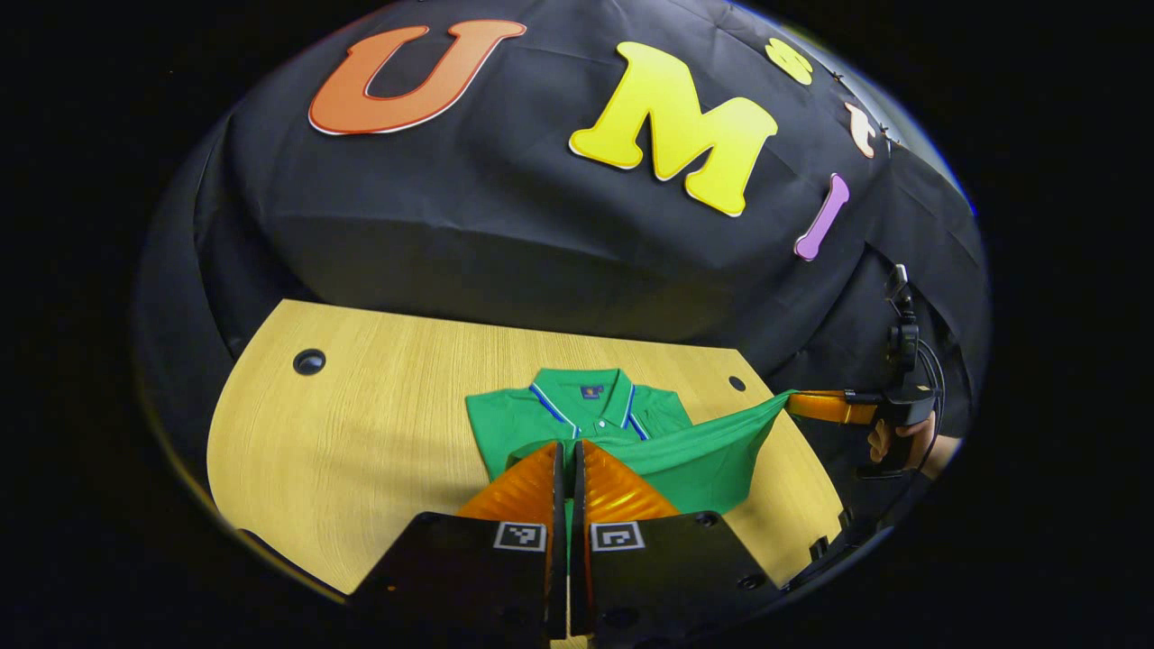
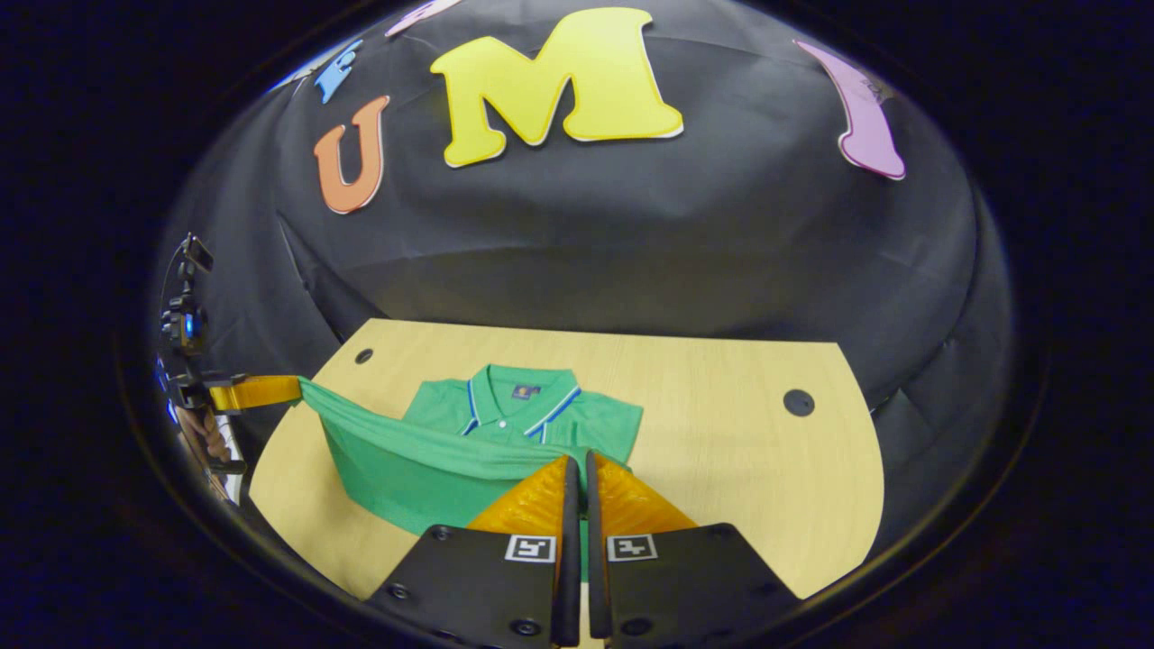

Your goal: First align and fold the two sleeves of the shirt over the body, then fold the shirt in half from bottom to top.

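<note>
1. green polo shirt: lies on the wooden table, collar toward the table's far edge, under the booth's black cloth wall. the collar carries blue-and-white trim and a small tag inside the neck.
2. upper body of the shirt: flat on the surface, near the middle of the far edge in both views.
3. lower hem of the shirt: raised off the surface and stretched into a taut band between the two grippers, the cloth below it hanging in a sag toward the table's near edge.
4. left gripper: its two fingers stand close together with only a thin slit between them, and green cloth shows in that slit; it is pinching one end of the hem above the near edge of the table.
5. right gripper: fingers likewise drawn narrow, green cloth visible between them, gripping the other end of the hem above the near edge.
6. in the left gripper view the right gripper appears again at the table's right edge, with a hand around its handle and the stretched cloth running to its tip.
7. table: two dark round holes near its far corners.
</note>
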Motion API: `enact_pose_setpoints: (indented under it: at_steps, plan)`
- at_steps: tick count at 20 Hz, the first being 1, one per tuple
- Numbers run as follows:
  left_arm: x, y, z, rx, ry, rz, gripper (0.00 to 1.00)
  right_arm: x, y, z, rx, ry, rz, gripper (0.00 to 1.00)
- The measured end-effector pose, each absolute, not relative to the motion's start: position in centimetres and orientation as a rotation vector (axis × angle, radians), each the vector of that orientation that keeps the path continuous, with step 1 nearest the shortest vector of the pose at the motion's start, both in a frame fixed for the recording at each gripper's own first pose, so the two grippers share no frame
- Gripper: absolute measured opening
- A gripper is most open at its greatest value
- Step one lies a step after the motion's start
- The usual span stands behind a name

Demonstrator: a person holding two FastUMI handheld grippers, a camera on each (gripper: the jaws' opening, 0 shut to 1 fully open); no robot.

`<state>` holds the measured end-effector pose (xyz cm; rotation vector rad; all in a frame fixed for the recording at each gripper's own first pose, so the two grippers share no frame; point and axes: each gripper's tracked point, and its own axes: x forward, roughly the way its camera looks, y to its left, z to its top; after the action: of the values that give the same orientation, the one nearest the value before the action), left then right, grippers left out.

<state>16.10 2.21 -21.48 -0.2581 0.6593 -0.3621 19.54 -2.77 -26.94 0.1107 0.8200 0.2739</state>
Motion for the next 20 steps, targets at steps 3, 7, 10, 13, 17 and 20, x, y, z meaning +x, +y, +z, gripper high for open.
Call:
enact_pose_setpoints:
  at_steps: [3, 7, 10, 13, 17, 20]
  plan:
    - [19.0, 2.3, -21.3, -0.269, 0.632, -0.358, 0.05, 22.0, -2.8, -27.4, 0.102, 0.800, 0.264, 0.06]
    - [22.0, 2.6, -22.3, -0.274, 0.619, -0.349, 0.04, 24.9, -2.6, -28.5, 0.091, 0.768, 0.258, 0.06]
    - [23.7, 2.0, -23.5, -0.239, 0.610, -0.359, 0.04, 26.8, -1.9, -29.7, 0.101, 0.756, 0.259, 0.06]
    - [25.4, 1.4, -24.9, -0.218, 0.599, -0.375, 0.04, 28.4, -1.2, -32.2, 0.109, 0.765, 0.254, 0.06]
    - [27.6, 1.5, -28.7, -0.226, 0.619, -0.349, 0.04, 30.2, -1.1, -35.7, 0.089, 0.776, 0.246, 0.06]
    - [29.1, 2.1, -31.5, -0.241, 0.621, -0.296, 0.04, 31.7, -1.4, -37.8, 0.072, 0.761, 0.234, 0.02]
